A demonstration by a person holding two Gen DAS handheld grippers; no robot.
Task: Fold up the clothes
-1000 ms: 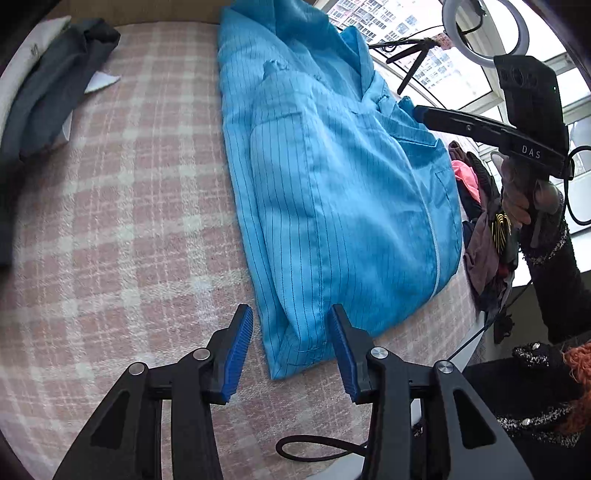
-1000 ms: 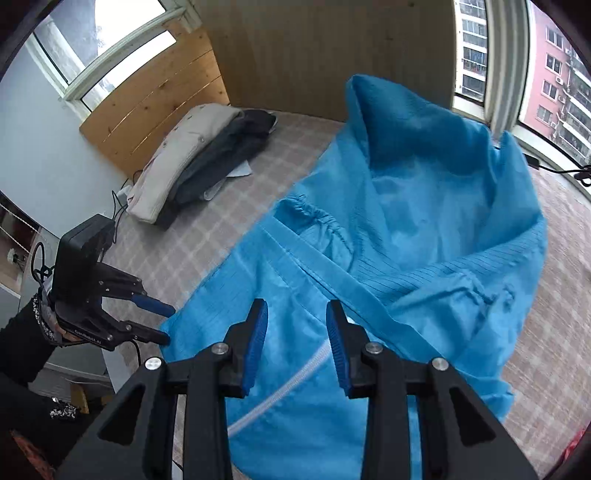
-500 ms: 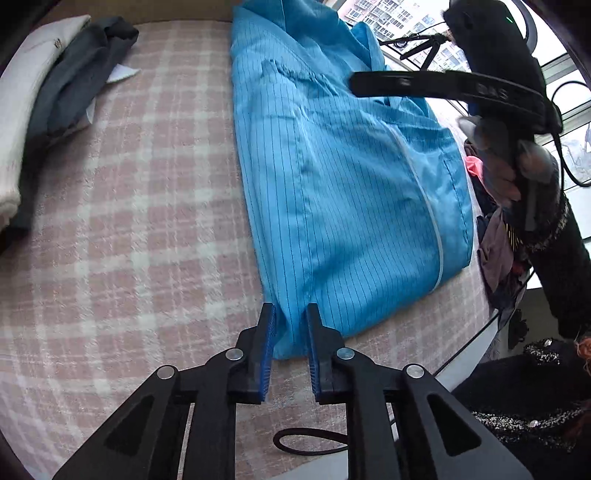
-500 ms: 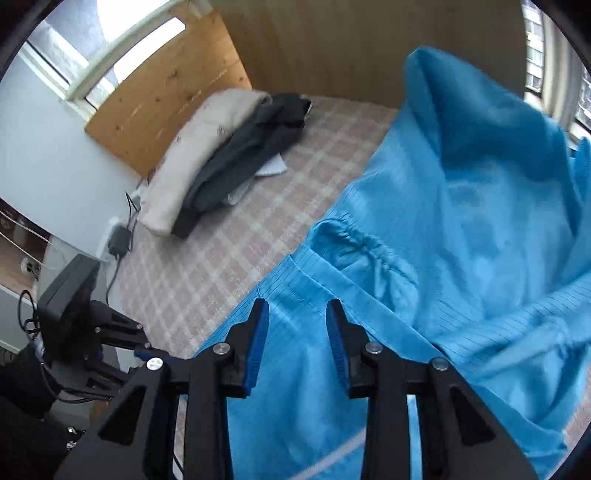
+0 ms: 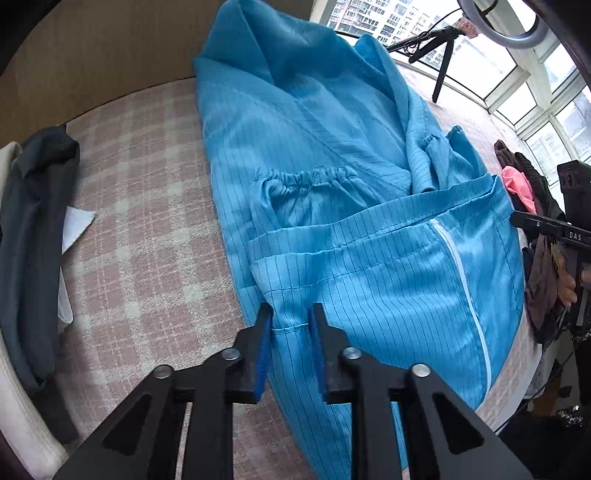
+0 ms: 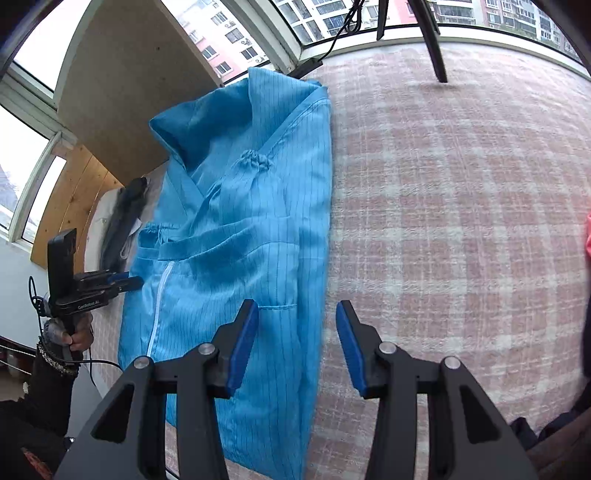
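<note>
In your left wrist view, your left claw [image 5: 290, 325] is clenched on a folded edge of the blue garment [image 5: 332, 206], low in the centre. Only your right wrist view shows your right claw [image 6: 295, 332] opening, its pads clear of the garment's edge between them. The garment lies on a pink checked bed [image 6: 461, 221] beside windows [image 6: 332, 18].

Bed [image 6: 461, 206] lay open right of the blue garment [image 6: 240, 221]; folded dark clothes [image 5: 33, 236] blocked its left side; tripod leg [image 6: 432, 48] stood beyond it.
</note>
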